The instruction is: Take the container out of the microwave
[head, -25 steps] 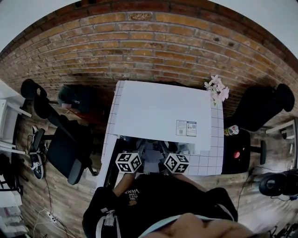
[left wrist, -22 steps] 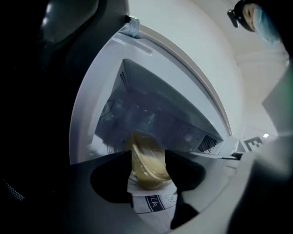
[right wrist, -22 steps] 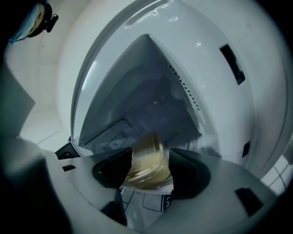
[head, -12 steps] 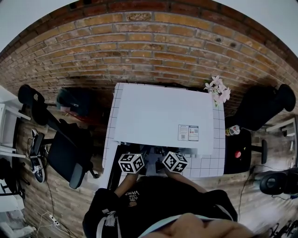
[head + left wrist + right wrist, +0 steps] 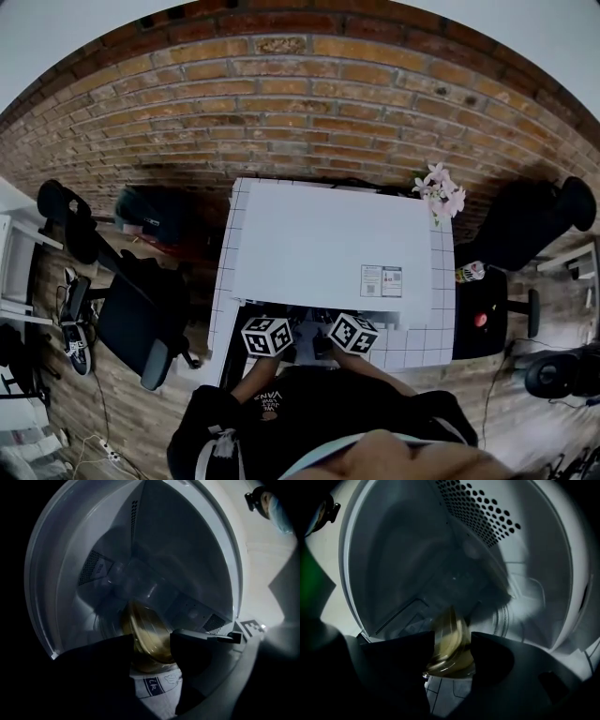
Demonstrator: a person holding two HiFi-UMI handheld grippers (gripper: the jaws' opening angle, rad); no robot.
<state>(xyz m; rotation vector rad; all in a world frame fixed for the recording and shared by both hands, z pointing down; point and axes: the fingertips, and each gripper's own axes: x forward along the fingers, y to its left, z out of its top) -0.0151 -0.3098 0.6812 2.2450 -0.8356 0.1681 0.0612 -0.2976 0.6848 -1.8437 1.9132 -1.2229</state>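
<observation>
Left gripper view: left tool and right tool, newly inside the microwave, gape wide astride the container, unclamped, so gripping comes next.

Head view overhead; gripper views close inside microwave

I see a glossy, translucent amber container, a smooth matt white microwave, and a rough brick wall behind.
</observation>
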